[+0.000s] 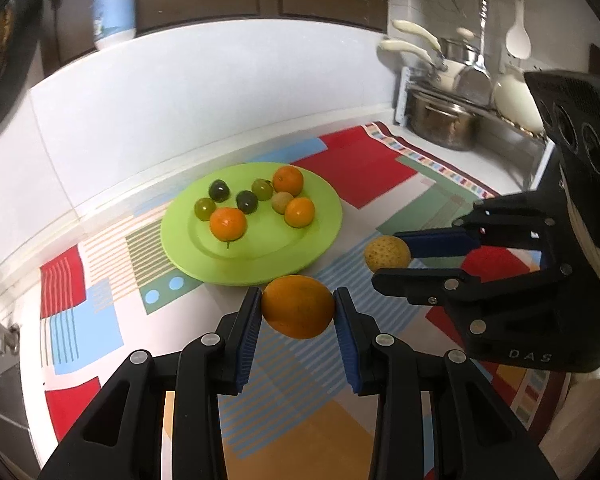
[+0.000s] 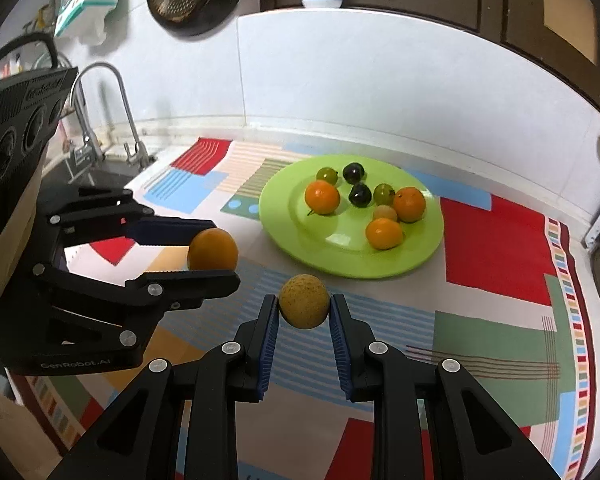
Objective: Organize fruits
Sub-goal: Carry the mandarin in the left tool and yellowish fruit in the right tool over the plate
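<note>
Both fruits are riding toward the green plate [image 1: 324, 236]: the left gripper [image 1: 298, 308] is clamping an orange [image 1: 298, 306], the right gripper [image 2: 304, 308] a speckled yellow fruit [image 2: 304, 306]. Next, each needs carrying forward over the plate, just ahead, and releasing among the fruit there.

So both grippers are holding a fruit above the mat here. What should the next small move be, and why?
Probably carry both fruits forward over the green plate. The left gripper is clamped on an orange and the right gripper on a tan speckled fruit, both short of the plate's near rim. Its near side looks bare, so there seems room to set them down.
</note>
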Demonstrator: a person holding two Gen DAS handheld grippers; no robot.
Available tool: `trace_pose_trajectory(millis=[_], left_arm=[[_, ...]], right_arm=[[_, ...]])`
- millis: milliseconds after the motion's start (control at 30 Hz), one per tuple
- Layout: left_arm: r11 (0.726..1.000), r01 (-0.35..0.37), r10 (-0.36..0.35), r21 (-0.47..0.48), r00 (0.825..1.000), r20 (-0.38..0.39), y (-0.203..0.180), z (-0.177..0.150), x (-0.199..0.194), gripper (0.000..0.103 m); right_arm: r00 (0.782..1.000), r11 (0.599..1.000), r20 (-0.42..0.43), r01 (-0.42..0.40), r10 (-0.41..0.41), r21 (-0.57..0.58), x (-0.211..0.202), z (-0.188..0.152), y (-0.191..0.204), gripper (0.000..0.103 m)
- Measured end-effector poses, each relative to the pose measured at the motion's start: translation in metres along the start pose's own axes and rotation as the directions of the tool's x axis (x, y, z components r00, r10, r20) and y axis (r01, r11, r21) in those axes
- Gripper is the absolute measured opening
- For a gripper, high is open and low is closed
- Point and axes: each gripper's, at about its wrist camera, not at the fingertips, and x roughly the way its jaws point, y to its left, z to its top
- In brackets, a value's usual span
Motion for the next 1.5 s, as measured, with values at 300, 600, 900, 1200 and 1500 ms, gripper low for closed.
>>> trace_pose_trajectory(millis=[300,600,900,1200,1500], left_arm=[[0.996,-0.042,0.045,-0.075,0.998,0.042,0.008,0.011,-0.012,0.036],[0.991,-0.077,0.086,-0.107,0.993,0.086,0.02,0.031,-0.012,0.036],[0.989,-0.098,0.108,-0.112,0.991,0.08,0.034,0.043,0.007,0.036],[0.984,-0.086,0.095,-0.158,0.994,0.054,0.055,0.052,0.034,0.036],[0.981,-0.088,0.089,-0.171,0.996,-0.002,0.075,0.051,0.069,0.036]], right_arm=[[0.998,0.999,0.064,0.006,-0.009,0.051,-0.011,0.013,-0.005,0.027],[0.994,0.998,0.107,0.02,-0.025,0.054,-0.011,0.031,-0.01,0.027],[0.991,0.998,0.127,0.033,-0.04,0.057,0.003,0.048,-0.018,0.027],[0.994,0.998,0.106,0.025,-0.032,0.065,0.031,0.065,-0.029,0.027],[0.999,0.997,0.035,0.011,-0.014,0.083,0.073,0.074,-0.041,0.027]])
